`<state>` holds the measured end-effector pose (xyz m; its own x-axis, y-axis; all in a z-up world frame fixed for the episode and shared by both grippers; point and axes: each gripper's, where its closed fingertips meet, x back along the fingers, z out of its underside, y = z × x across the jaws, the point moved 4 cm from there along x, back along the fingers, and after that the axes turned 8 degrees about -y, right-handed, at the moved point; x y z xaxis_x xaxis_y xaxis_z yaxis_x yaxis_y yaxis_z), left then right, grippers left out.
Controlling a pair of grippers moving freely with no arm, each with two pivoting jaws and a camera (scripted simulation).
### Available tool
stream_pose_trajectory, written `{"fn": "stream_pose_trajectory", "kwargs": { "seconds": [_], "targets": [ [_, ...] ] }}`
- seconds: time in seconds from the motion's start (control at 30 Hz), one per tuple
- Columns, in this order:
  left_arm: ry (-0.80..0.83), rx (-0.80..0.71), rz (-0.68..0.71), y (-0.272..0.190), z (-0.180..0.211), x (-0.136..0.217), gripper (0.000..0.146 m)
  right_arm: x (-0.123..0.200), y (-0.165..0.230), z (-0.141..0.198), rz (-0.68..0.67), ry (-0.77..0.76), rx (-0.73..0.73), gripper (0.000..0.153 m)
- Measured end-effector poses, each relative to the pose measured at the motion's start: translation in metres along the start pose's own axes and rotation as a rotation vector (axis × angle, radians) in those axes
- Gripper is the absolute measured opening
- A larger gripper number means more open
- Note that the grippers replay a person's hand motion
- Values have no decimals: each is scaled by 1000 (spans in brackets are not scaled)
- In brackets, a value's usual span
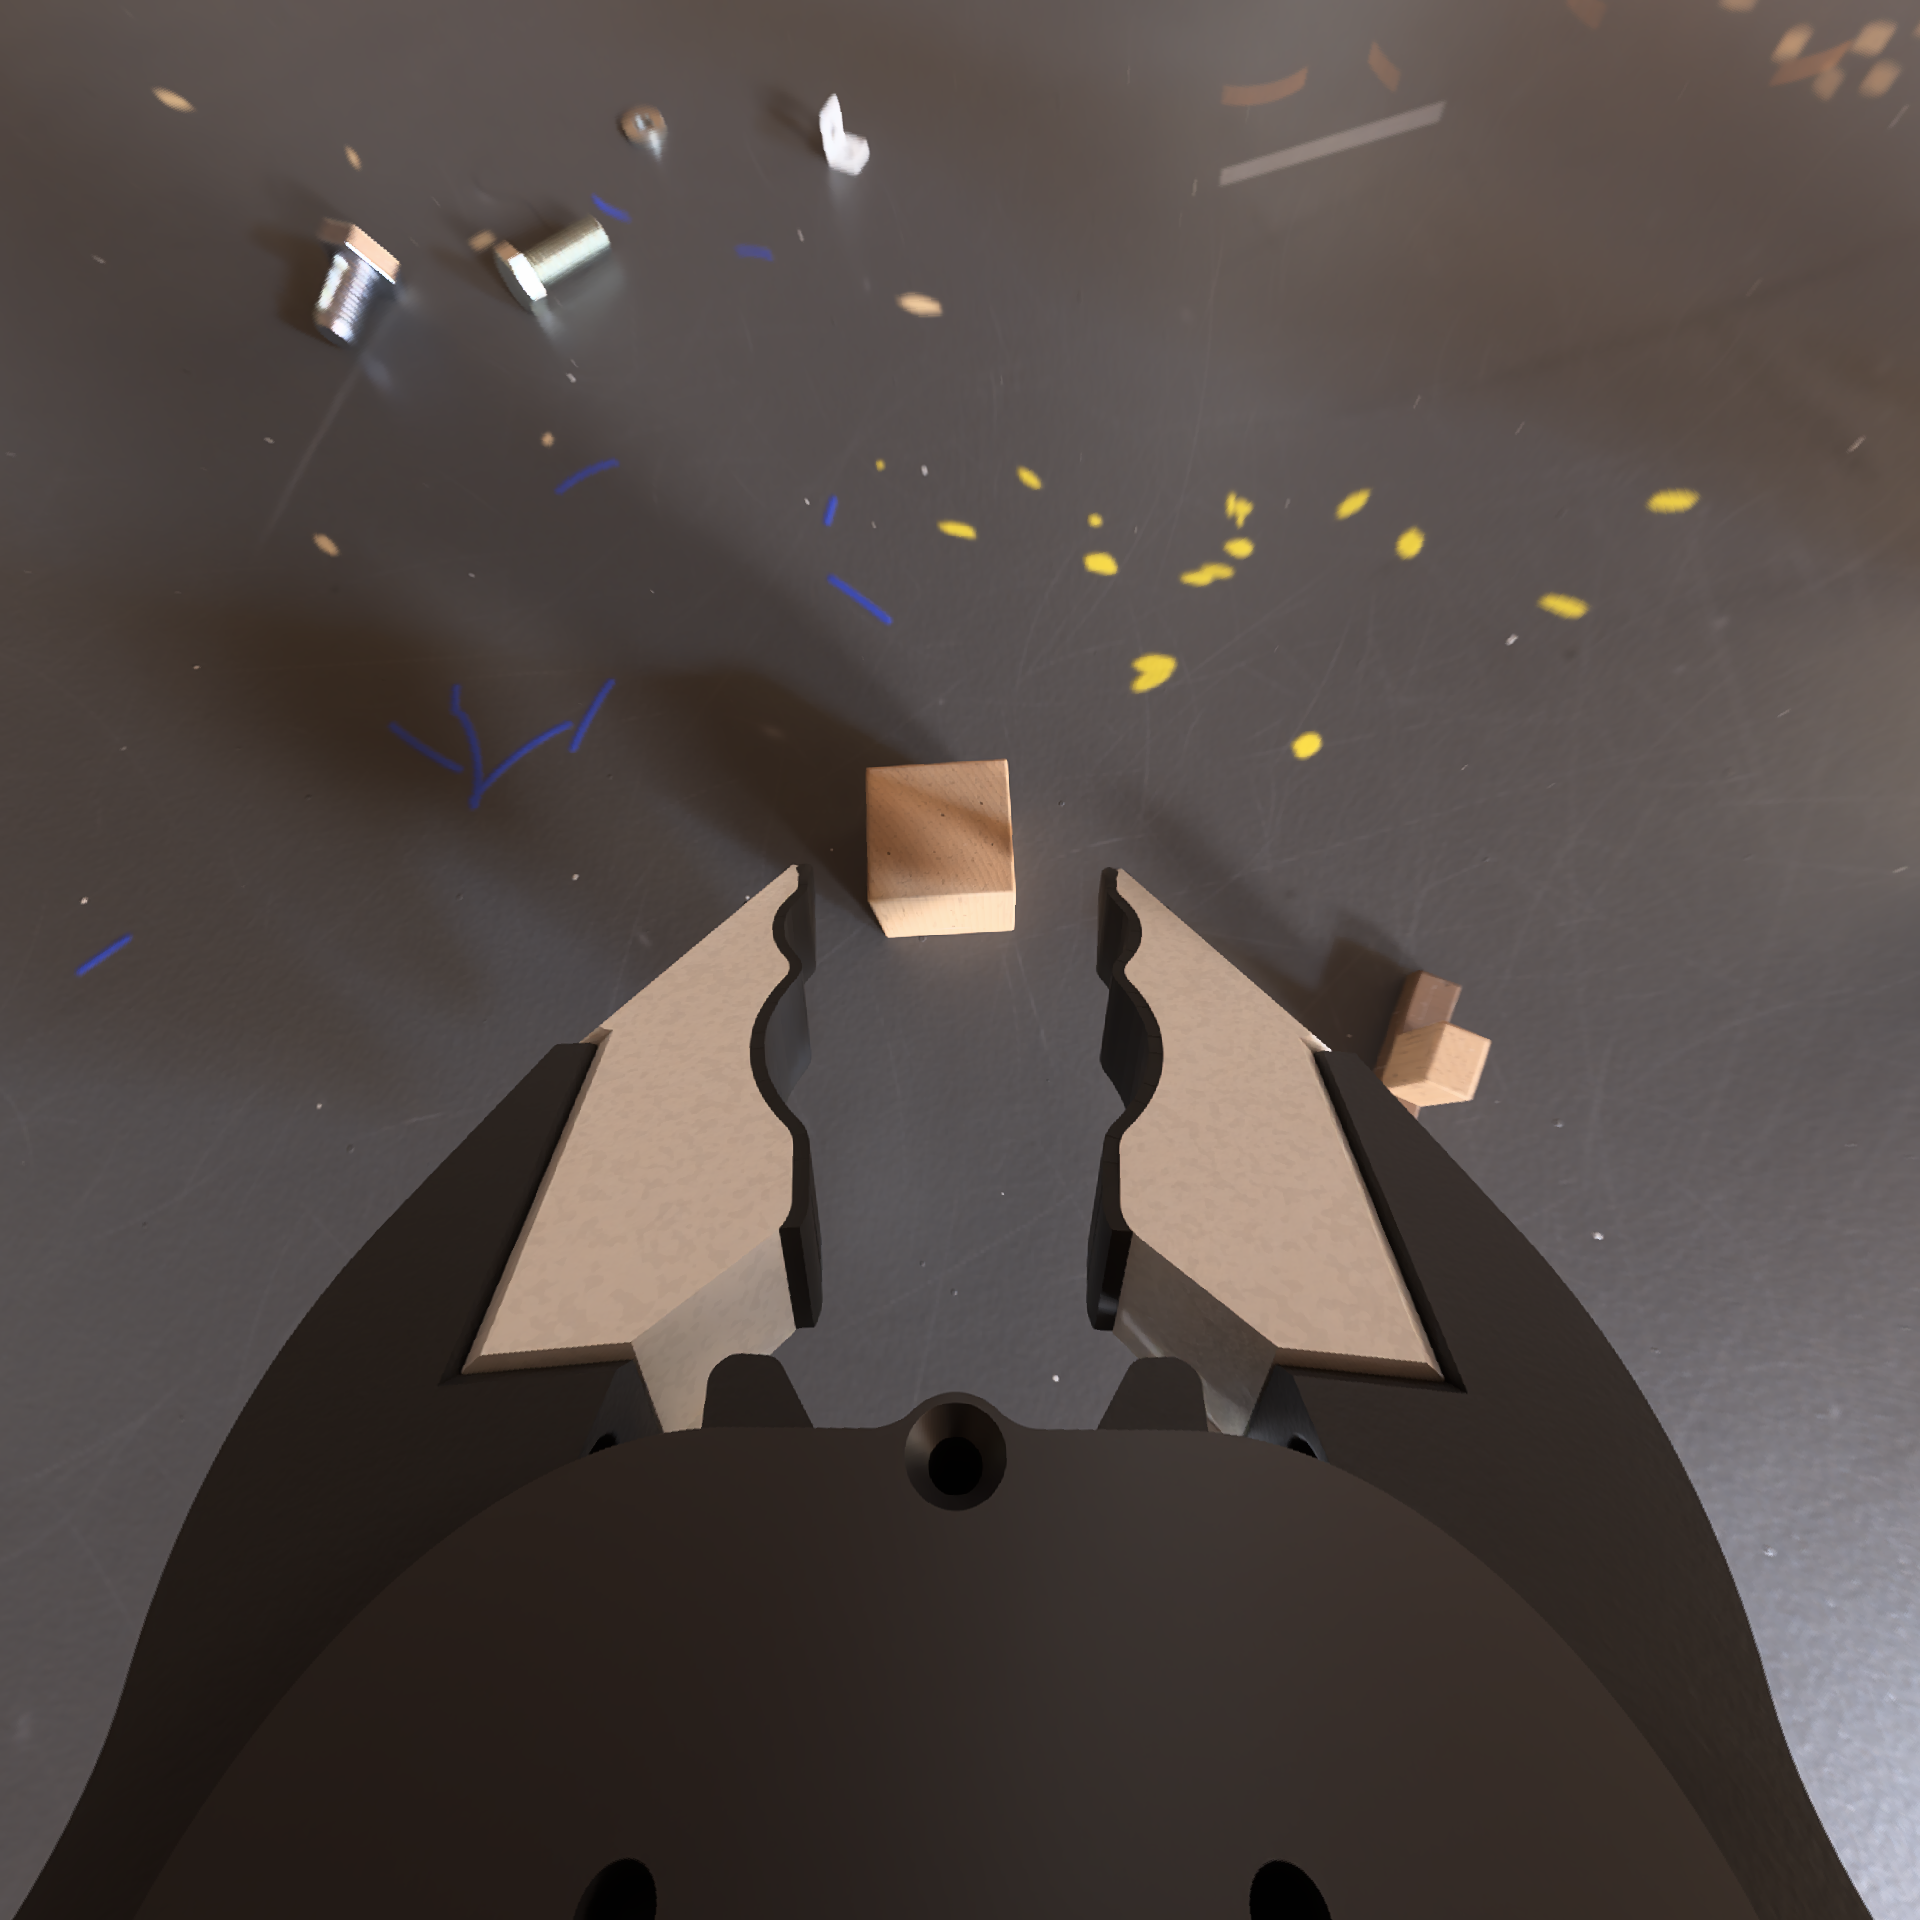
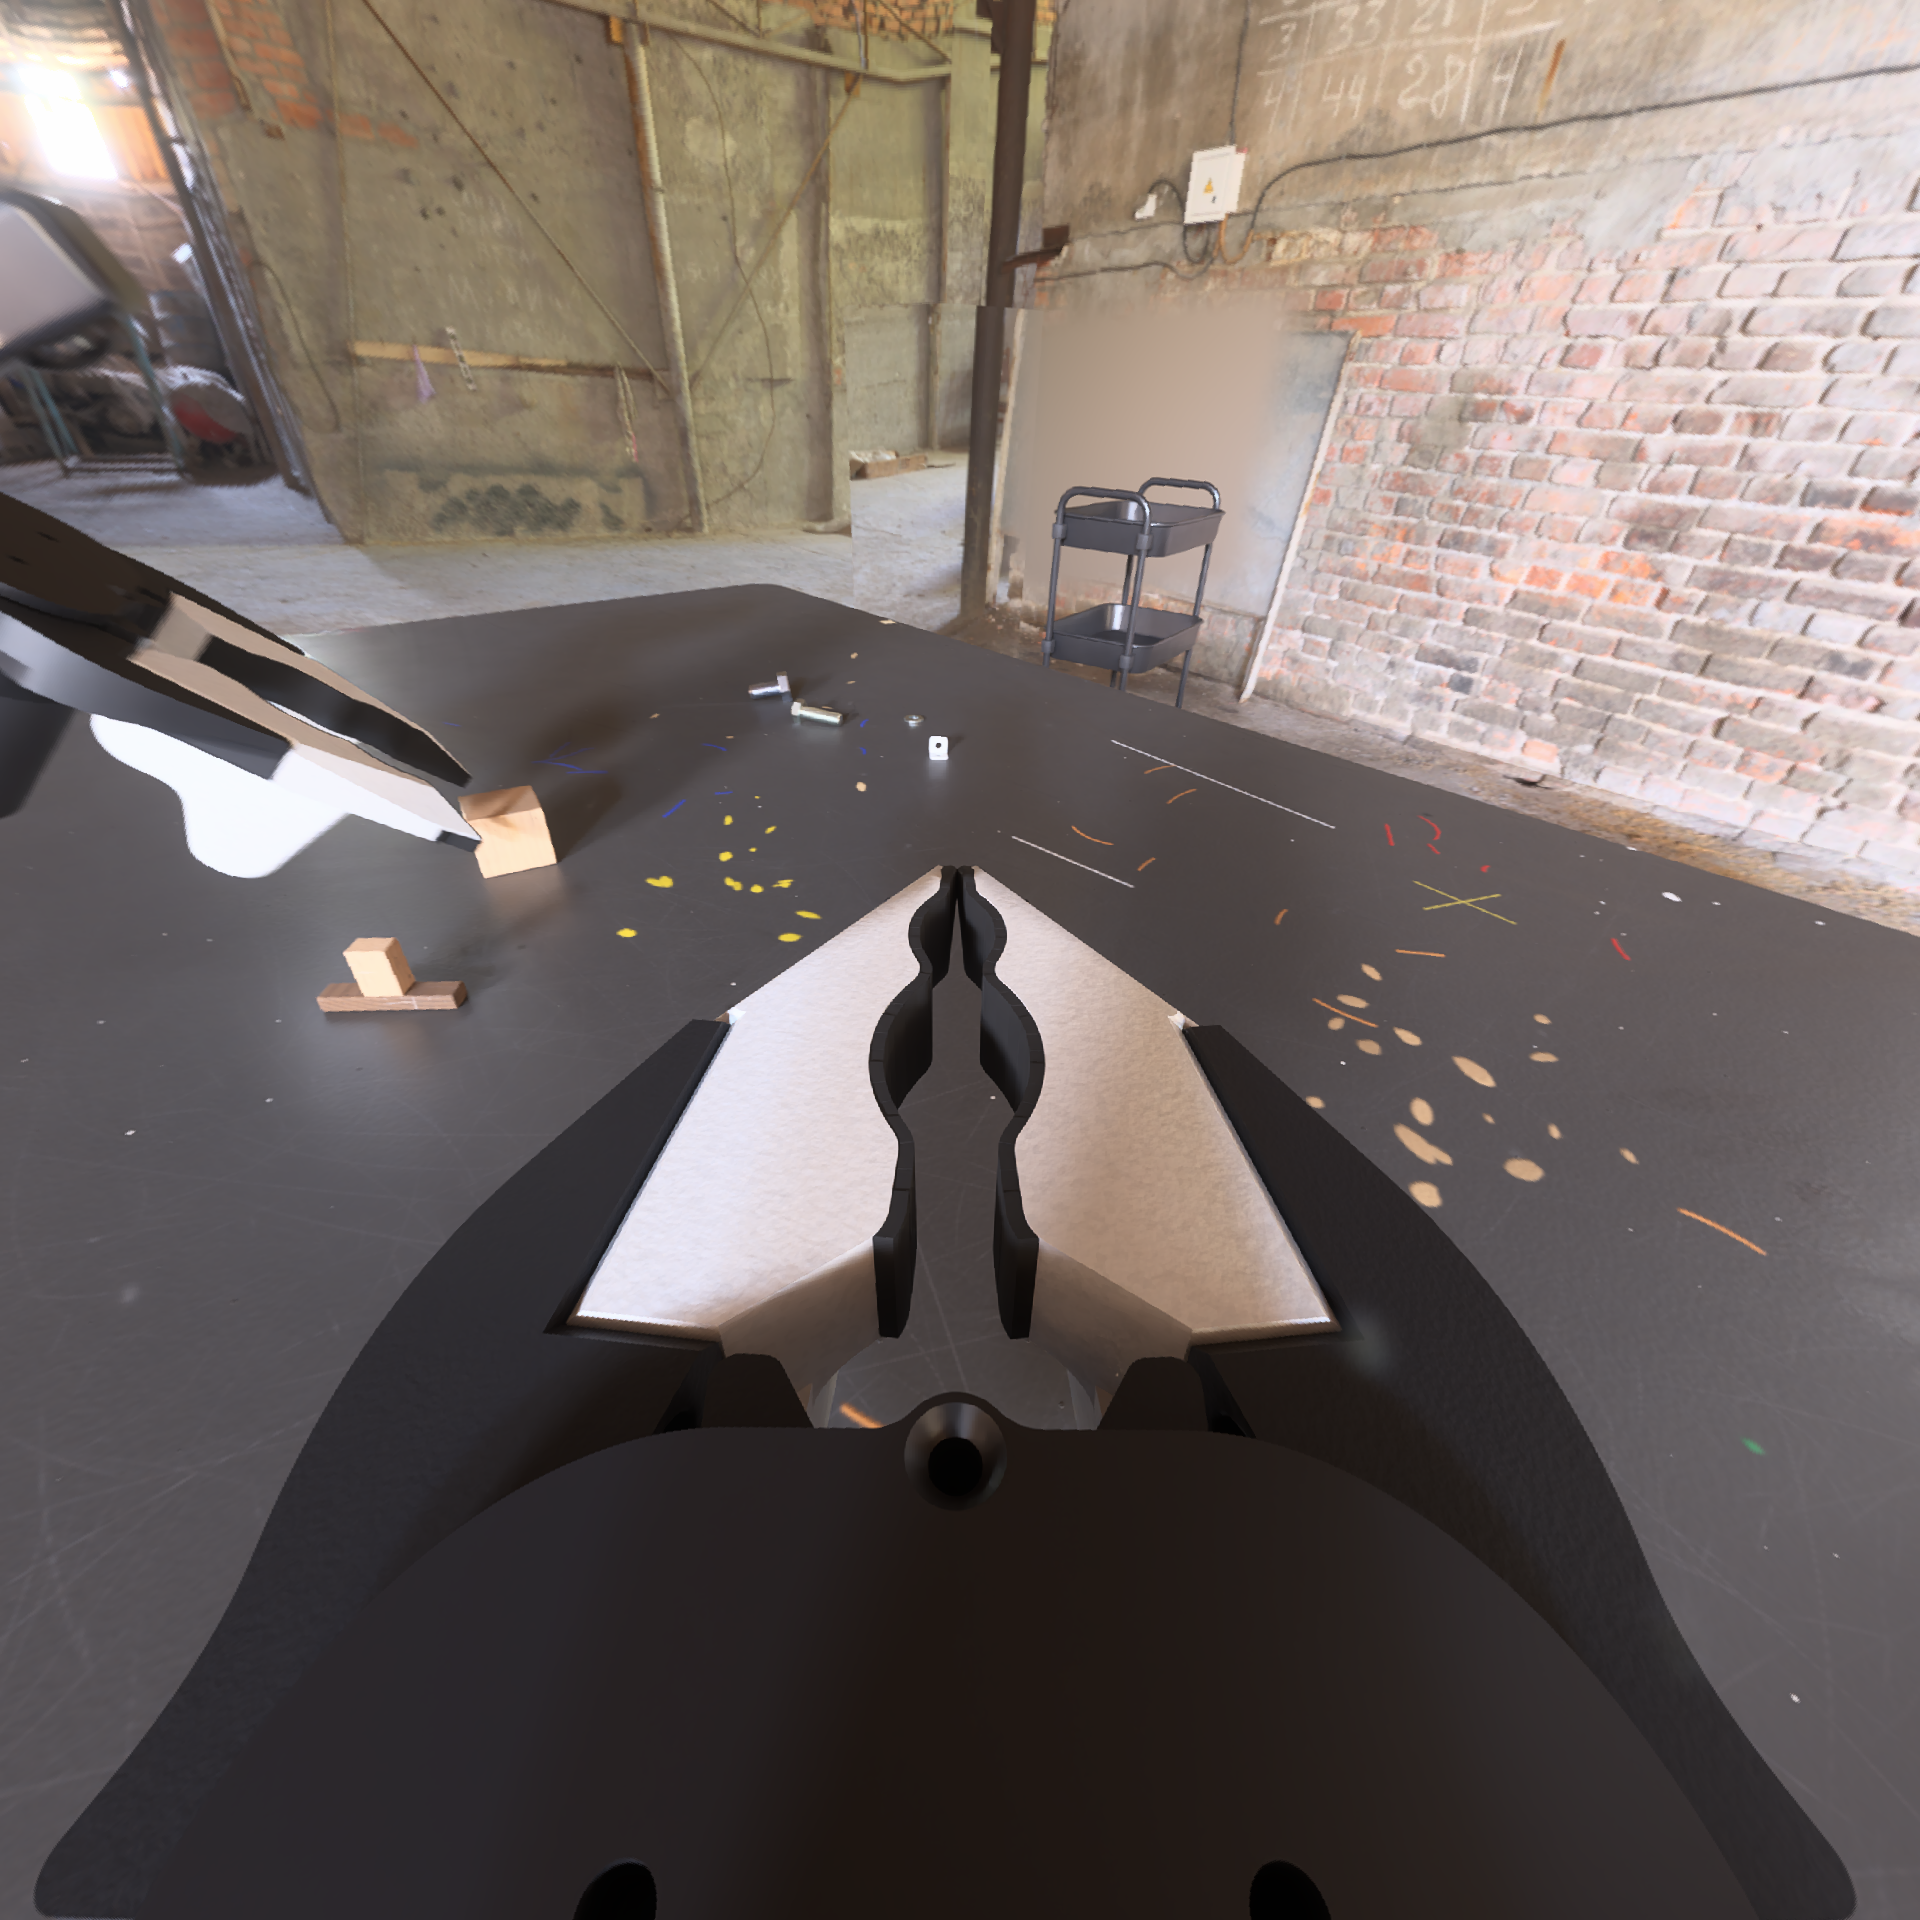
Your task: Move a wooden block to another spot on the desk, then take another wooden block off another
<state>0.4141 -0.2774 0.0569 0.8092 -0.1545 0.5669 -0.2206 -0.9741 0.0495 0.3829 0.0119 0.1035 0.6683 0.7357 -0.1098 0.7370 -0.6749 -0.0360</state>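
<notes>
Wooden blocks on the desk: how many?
3. A large light wooden cube sits just ahead of the open left gripper. A small wooden cube rests on a flat wooden bar, nearer the camera. None visibly hidden.

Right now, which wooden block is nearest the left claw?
The large cube, alone on the desk just ahead of the open left claw. The small cube sits farther off on a flat wooden bar.
</notes>
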Motion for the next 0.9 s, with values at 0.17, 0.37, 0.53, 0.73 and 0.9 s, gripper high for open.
{"fn": "stream_pose_trajectory", "kwargs": {
  "seconds": [0.17,0.37,0.53,0.73,0.9],
  "targets": [
    [140,-59,-38,0,-2,-19,52,2,2,-1,-24,-8,-11,0],
    [187,66,-15,3,-2,-21,40,3,2,-3,-43,-24,-52,0],
    [177,13,-55,9,-8,-16,31,7,-11,-2,20,-16,-110,0],
    [-44,-107,28,-32,-66,5,31,44,-37,-6,216,4,-94,0],
    [-143,-242,383,-140,-102,-6,31,85,-70,-8,313,38,-9,0]
  ]
}}
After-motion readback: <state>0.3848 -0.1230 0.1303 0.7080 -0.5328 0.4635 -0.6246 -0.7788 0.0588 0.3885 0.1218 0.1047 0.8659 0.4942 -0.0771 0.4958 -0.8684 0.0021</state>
